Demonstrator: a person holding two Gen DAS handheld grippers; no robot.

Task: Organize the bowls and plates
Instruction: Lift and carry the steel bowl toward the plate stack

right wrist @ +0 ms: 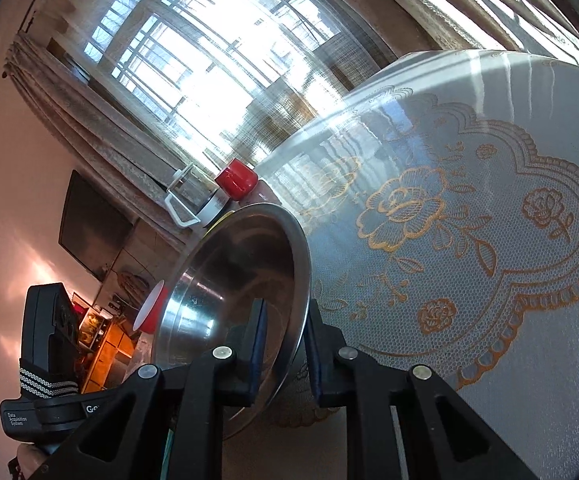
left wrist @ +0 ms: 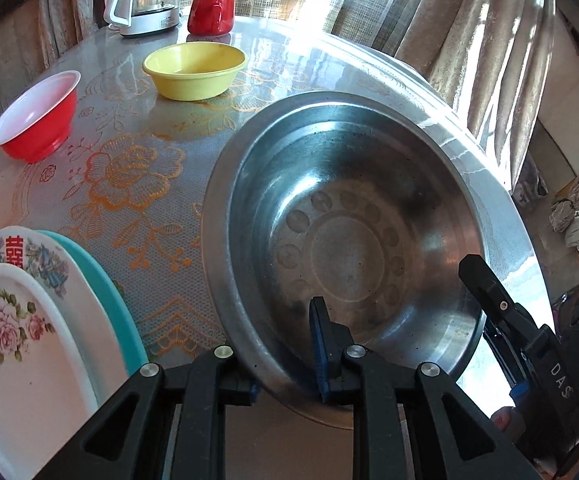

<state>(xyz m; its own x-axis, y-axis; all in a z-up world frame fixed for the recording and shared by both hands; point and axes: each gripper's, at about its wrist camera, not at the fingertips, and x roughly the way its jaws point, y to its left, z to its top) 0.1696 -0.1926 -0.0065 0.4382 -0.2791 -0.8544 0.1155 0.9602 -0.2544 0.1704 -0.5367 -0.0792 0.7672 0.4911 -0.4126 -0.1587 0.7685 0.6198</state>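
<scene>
A large steel bowl [left wrist: 353, 240] is held above the table between both grippers. My left gripper [left wrist: 285, 376] is shut on its near rim, one finger inside and one outside. My right gripper [right wrist: 285, 344] is shut on the rim of the same steel bowl [right wrist: 233, 280]; it also shows in the left wrist view [left wrist: 489, 304] at the bowl's right edge. A yellow bowl [left wrist: 195, 70] and a red bowl [left wrist: 35, 120] stand on the table. A stack of plates lies at the left: a floral white plate [left wrist: 13, 344], another floral plate [left wrist: 33, 256], a teal plate [left wrist: 101, 280].
A glass kettle [left wrist: 149, 0] and a red mug [left wrist: 210, 14] stand at the table's far edge by the curtained window. The round table [right wrist: 469, 240] has a lace-patterned cover. Curtains [left wrist: 469, 40] hang behind it.
</scene>
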